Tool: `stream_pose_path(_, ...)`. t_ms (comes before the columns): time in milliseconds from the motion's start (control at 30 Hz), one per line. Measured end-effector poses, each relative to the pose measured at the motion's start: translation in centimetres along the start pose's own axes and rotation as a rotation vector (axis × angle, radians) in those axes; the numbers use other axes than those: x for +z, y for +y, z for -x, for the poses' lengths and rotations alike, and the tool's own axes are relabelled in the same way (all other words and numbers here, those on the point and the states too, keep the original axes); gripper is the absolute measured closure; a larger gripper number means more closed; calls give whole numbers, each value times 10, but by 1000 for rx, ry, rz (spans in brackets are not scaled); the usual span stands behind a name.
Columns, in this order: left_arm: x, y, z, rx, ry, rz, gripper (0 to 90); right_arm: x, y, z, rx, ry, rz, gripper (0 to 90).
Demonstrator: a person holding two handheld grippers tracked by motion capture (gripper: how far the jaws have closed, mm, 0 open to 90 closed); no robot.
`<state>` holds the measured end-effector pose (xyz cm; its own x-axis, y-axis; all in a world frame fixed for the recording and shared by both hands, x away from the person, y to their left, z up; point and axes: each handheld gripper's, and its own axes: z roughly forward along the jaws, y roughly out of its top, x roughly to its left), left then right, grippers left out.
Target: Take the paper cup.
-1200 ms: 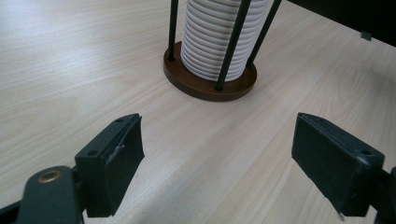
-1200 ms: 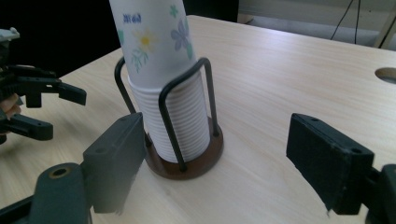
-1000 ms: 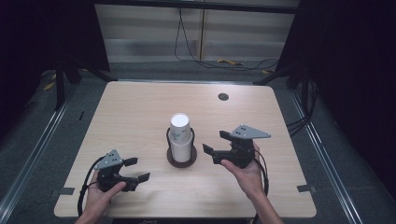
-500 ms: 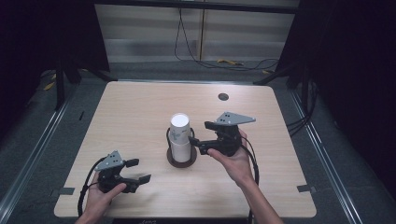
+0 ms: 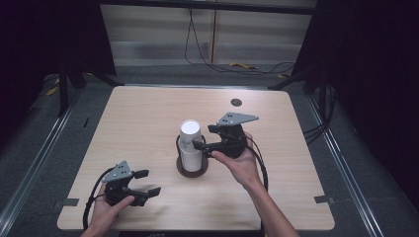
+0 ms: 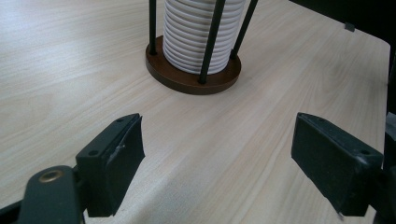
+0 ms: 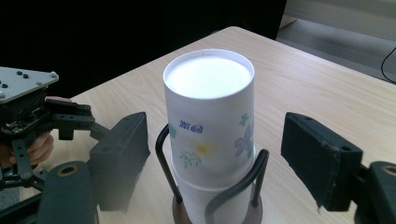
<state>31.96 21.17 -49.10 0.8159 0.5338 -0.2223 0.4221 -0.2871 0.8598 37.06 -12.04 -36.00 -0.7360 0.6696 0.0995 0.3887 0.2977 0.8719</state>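
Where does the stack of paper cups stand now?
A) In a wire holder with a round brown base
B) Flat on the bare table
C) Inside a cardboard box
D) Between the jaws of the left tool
A: the stack of paper cups stands upside down inside the wire holder, whose dark rods rise from a round brown base.

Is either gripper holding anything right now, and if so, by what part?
Nothing is held. The right gripper has been closing around the top cup without touching it; the left gripper is open over bare table.

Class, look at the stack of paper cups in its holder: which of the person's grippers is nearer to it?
The right. The right gripper has its jaws on either side of the cup stack, not touching; the left gripper rests on the table, apart.
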Motion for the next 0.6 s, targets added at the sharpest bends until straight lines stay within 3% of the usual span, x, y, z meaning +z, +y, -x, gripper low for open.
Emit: stream_pose_path(600,1,0,1,7,-18,3,174,26,13,-1,-30,-4,-57,239)
